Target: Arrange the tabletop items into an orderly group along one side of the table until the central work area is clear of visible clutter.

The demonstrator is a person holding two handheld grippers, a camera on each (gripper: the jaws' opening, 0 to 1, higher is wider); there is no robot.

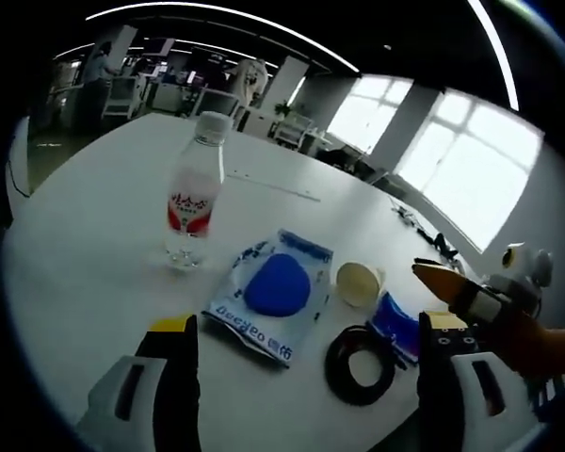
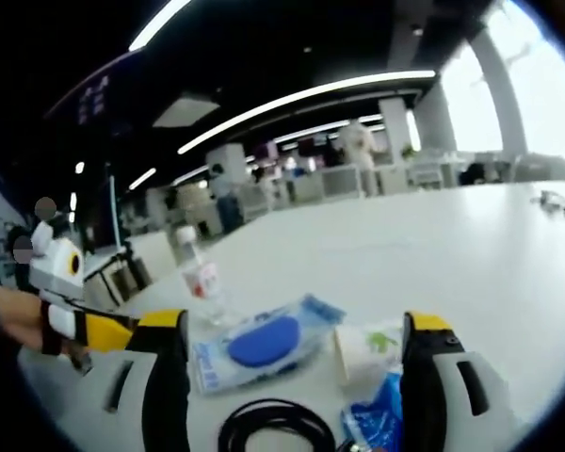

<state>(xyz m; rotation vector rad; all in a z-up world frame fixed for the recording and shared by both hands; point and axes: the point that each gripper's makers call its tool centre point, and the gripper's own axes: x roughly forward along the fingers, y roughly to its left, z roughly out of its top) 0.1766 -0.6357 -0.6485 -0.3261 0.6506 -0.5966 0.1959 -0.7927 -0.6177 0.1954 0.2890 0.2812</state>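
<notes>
On the white table (image 1: 104, 217) stands a clear water bottle (image 1: 196, 193) (image 2: 200, 279) with a red label, upright. Beside it lie a blue cloth in a clear packet (image 1: 273, 290) (image 2: 260, 345), a paper cup (image 1: 358, 282) (image 2: 367, 352) on its side, a small blue packet (image 1: 395, 325) (image 2: 377, 419) and a coiled black cable (image 1: 360, 363) (image 2: 271, 428). My left gripper (image 1: 306, 372) hangs open just short of the cloth packet. My right gripper (image 2: 297, 367) is open near the cup and cable. In the left gripper view, my right gripper (image 1: 457, 290) comes in from the right.
A thin pale strip (image 1: 273, 184) lies further back on the table and dark cords (image 1: 428, 231) sit near its far right edge. Office desks and chairs (image 1: 122, 94) stand beyond the table, with bright windows (image 1: 471, 169) to the right. A hand (image 1: 537, 344) holds the right gripper.
</notes>
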